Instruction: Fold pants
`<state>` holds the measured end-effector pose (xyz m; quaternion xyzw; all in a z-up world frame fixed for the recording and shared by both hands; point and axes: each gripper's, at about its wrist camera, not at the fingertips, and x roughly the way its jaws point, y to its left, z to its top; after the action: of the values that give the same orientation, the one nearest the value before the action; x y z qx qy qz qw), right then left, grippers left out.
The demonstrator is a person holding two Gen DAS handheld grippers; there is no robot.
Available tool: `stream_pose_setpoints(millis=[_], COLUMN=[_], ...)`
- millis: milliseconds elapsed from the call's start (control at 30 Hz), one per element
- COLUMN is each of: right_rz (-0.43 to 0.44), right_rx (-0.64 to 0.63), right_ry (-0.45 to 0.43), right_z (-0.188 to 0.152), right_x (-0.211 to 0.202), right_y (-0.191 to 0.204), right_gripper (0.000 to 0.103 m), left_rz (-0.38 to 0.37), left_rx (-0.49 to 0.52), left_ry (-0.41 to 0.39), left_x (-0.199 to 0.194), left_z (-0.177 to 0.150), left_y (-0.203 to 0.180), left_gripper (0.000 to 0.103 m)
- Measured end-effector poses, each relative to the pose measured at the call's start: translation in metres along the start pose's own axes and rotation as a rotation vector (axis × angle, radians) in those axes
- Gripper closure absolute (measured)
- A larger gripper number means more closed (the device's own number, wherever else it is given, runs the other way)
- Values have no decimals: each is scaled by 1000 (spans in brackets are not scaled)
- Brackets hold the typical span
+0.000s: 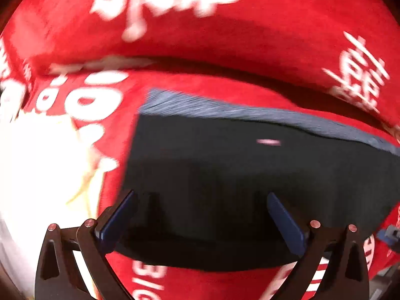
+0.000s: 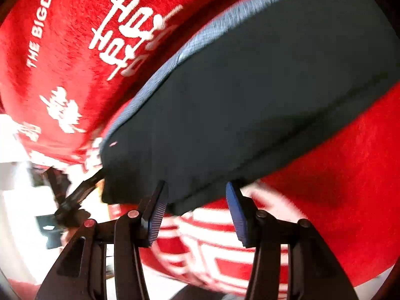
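While both views blur with motion, noted as follows. Folded dark pants [image 1: 250, 187] lying flat on red cloth [image 1: 225, 37] printed with white lettering; same pants [image 2: 250, 100] seen from right wrist as a compact dark slab, lying on the same red cloth [image 2: 75, 37].

Left gripper [image 1: 201, 207]: jaws spread wide, nothing between the blue pads [image 1: 285, 222]. Both fingertips over the near part of the pants; contact with fabric cannot be told from this view. Grey-blue ribbed band [image 1: 250, 113] (waistband or cuff, cannot tell which) running along the pants' far edge. Small pale mark [image 1: 268, 142] on the dark fabric, near that band. Bright white area [image 1: 37, 162] at left, overexposed, no detail readable.

Right gripper [image 2: 197, 195]: jaws spread, blue ribbed pads [image 2: 157, 215] empty. Fingertips at the near edge of the folded pants, one on either side of a corner of the stack; touching or just above, cannot tell. Ribbed band [image 2: 200, 40] on the upper-left long edge here.

Other gripper [image 2: 70, 195] visible at left of right wrist view, dark, blurred, beside the pants' left corner.

Cloth lettering partly legible: "THE BIGDA" (rest cut off). White striped print [image 2: 212, 250] on cloth below right gripper.
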<state>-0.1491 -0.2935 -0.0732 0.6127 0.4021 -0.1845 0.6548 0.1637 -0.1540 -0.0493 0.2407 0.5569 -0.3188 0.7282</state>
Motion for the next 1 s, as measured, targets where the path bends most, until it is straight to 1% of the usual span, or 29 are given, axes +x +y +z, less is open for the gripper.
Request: stream_pose_setpoints(millis=[100,133,167,200,233,267,400,433,467,500,533,567,633,667,733,767,800,833,867,900,933,967,1000], right_rz=[54,71,86,96,110,122,181,185,148,139,175,173,136,113,64,49,70,81,56,31,-5,-31,-66], right_rx=[18,21,23,24,27,32,100,116,121,109,85,26,-19,-12,35,64,78,84,74,58,30,6,-18], right_ry=[28,35,37,33,23,14,-25,-31,-39,-56,-89,-121,-141,-132,-88,-72,-77,-74,-60,-55,-57,-73,-103], right_z=[-2,-2,-6,-7,-7,-7,4,8,12,15,14,9,-1,-6,-13,-16,-17,-17,-17,-16,-15,-12,-8], right_x=[19,24,29,31,34,35,42,42,40,34,25,11,4,9,29,37,37,36,29,25,14,4,-10], right_y=[-4,-5,-5,-9,-10,-11,-15,-16,-14,-9,-2,11,18,14,-5,-15,-17,-17,-14,-11,-8,-9,-10], right_gripper=[50,50,50,50,50,50,51,67,95,95,96,96,96,96,96,96,96,94,92,90,85,80,78], left_rz=[37,53,85,94,80,75,42,34,27,19,12,2,-21,-23,-12,-1,15,36,46,39,25,9,-9], left_rx=[57,68,79,89,93,101,96,101,109,120,130,144,166,175,196,199,195,191,190,193,199,210,224], left_ry=[-1,10,31,24,-15,-20,-2,-1,0,0,1,-2,-17,-24,-32,-25,-12,13,28,33,26,12,1], left_x=[10,20,31,37,36,36,36,36,37,36,37,36,36,37,37,36,34,31,28,21,15,7,1], left_z=[3,3,4,1,-2,-1,0,1,1,1,1,0,-4,-5,-7,-7,-7,-7,-7,-9,-11,-14,-16], left_y=[-28,-31,-32,-32,-30,-28,-21,-19,-16,-14,-11,-8,-5,-4,-7,-9,-11,-14,-17,-22,-27,-37,-49], left_gripper=[0,0,0,0,0,0,0,0,0,0,0,0,0,0,0,0,0,0,0,0,0,0,0])
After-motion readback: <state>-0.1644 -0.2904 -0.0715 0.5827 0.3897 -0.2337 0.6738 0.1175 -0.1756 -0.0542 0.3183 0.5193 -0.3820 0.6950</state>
